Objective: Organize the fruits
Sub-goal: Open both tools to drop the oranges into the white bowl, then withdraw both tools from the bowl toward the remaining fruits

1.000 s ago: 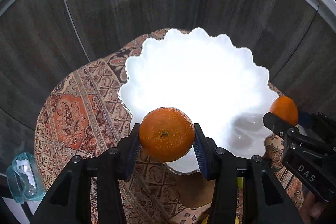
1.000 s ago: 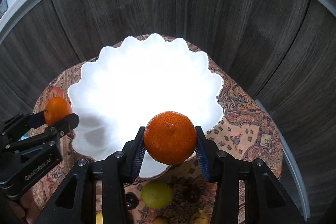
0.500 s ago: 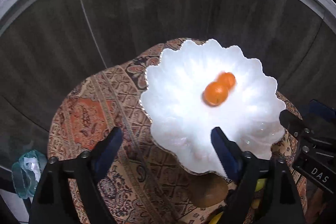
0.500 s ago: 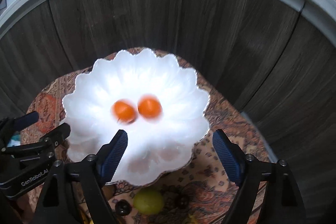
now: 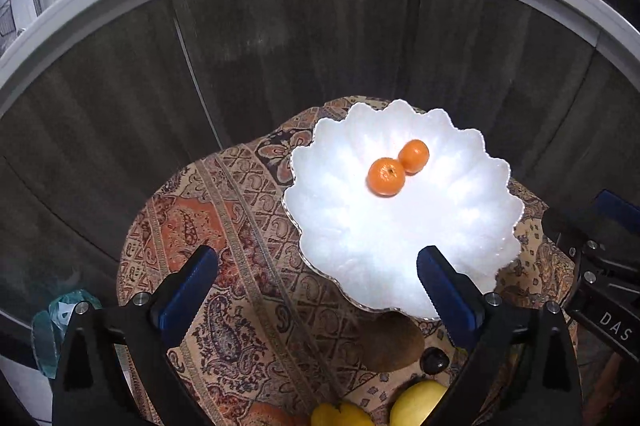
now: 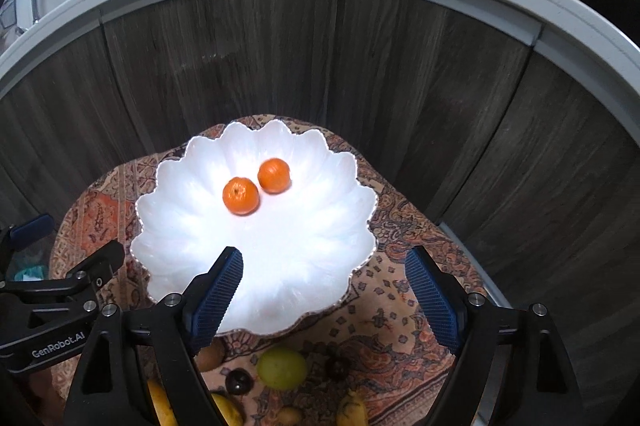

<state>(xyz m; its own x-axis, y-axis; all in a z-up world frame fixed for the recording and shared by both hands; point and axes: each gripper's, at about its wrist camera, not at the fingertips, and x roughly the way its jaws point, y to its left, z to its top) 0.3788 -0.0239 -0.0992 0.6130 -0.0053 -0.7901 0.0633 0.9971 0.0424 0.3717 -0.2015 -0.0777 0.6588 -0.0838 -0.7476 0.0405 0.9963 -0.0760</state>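
A white scalloped bowl (image 5: 344, 250) (image 6: 312, 266) stands on a patterned cloth. Two mandarins lie side by side in it: one (image 5: 386, 176) (image 6: 240, 196) nearer, one (image 5: 414, 156) (image 6: 274, 175) behind it. My left gripper (image 5: 316, 274) is open and empty, above the bowl's near left rim. My right gripper (image 6: 324, 274) is open and empty, above the bowl's near rim. Each gripper shows at the edge of the other's view: the right one (image 5: 600, 266), the left one (image 6: 60, 286).
In front of the bowl on the cloth (image 5: 200, 226) lie a kiwi (image 5: 394, 342), a green round fruit (image 6: 282, 366), dark small fruits (image 6: 239, 380), bananas (image 6: 224, 410) and a yellow fruit (image 5: 416, 402). Dark wooden cabinet fronts (image 6: 280, 46) stand behind the table.
Both grippers opened and let their mandarins go into the bowl. Both then drew back and up from the bowl.
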